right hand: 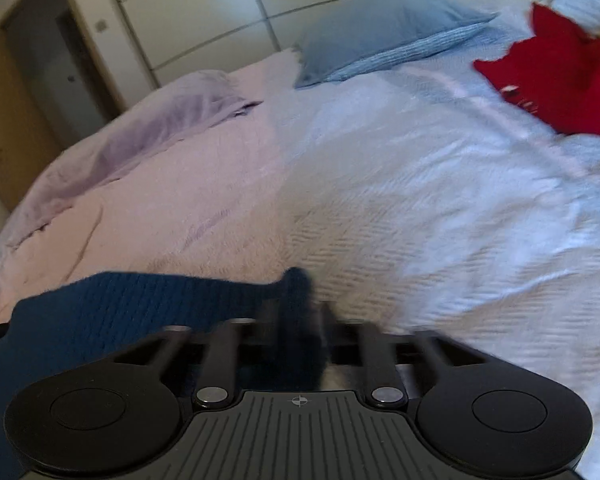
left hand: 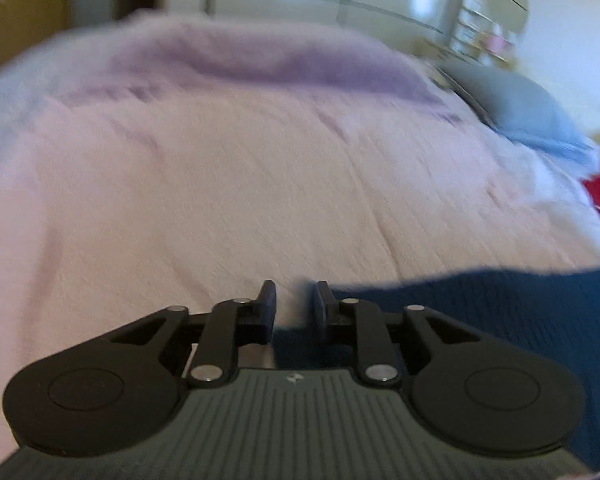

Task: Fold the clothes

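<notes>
Right now the right tool (right hand: 300, 312) is pinched on a bunched corner of the dark blue knit garment (right hand: 112, 312), which trails off toward 9 o'clock over the bed (right hand: 420, 220). The left tool (left hand: 296, 304) stands narrowly parted with nothing between its fingers, the blue knit's edge (left hand: 480, 312) just beside it at 3 o'clock. To fold well, I'd close the left tool on that near edge, then carry both corners level so the cloth lands flat, well apart from the red garment (right hand: 564, 76) at 2 o'clock.
</notes>
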The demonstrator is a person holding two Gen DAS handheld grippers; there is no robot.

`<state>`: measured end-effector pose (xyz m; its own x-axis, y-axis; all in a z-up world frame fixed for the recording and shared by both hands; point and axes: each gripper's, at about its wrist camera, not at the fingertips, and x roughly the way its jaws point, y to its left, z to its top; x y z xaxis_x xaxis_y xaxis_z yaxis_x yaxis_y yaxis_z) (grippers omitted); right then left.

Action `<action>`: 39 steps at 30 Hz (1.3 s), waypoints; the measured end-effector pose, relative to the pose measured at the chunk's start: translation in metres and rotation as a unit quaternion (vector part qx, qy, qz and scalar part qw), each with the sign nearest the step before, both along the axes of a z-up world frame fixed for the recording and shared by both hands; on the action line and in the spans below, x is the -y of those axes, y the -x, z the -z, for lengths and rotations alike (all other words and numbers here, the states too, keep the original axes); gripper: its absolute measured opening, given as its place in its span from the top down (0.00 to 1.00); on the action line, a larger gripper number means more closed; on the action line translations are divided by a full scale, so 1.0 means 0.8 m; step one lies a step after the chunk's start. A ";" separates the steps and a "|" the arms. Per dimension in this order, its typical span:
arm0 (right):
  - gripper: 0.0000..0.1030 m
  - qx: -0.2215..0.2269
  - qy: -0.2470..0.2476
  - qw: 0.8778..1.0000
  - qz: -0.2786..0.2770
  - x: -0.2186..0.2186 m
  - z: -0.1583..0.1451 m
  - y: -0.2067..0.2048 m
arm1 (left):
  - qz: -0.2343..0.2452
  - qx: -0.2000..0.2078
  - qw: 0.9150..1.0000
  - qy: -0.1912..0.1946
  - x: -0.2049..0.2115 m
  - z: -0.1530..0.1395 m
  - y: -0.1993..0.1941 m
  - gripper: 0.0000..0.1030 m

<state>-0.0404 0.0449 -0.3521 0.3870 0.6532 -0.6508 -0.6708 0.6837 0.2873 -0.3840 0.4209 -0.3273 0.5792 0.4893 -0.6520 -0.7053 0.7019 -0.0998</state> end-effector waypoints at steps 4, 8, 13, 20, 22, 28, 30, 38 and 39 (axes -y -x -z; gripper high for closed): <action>0.46 0.086 -0.001 0.996 0.005 0.028 -0.052 0.050 | -0.021 0.029 0.999 -0.035 0.045 -0.048 0.027 0.85; 0.46 0.100 -0.006 0.992 -0.083 0.026 -0.061 0.131 | 0.051 0.032 0.998 -0.029 0.125 -0.054 0.036 0.83; 0.46 0.104 0.067 0.988 -0.088 0.033 -0.005 0.165 | 0.011 -0.025 0.999 -0.027 0.138 0.007 0.053 0.82; 0.46 0.064 0.058 0.996 -0.009 0.121 -0.051 0.200 | -0.057 -0.039 0.997 -0.041 0.186 -0.051 0.106 0.83; 0.46 0.045 0.042 0.998 0.003 0.145 -0.066 0.233 | -0.058 -0.043 0.997 -0.025 0.225 -0.060 0.119 0.83; 0.45 -0.016 0.036 0.999 0.017 0.170 -0.089 0.326 | -0.040 -0.079 0.996 -0.010 0.341 -0.069 0.148 0.77; 0.45 -0.017 0.047 0.999 0.013 0.170 -0.093 0.352 | -0.033 -0.090 0.995 -0.021 0.373 -0.071 0.158 0.74; 0.45 -0.011 0.075 0.997 -0.006 0.177 -0.099 0.407 | -0.031 -0.096 0.993 -0.057 0.443 -0.085 0.195 0.68; 0.45 -0.005 0.076 0.997 -0.008 0.178 -0.099 0.410 | -0.031 -0.099 0.993 -0.061 0.447 -0.086 0.197 0.68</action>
<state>-0.3686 -0.0977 -0.2731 0.3701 0.5522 -0.7471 -0.6788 0.7097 0.1883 -0.5418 0.0635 -0.2586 0.4129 0.6019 -0.6835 -0.7444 0.6554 0.1274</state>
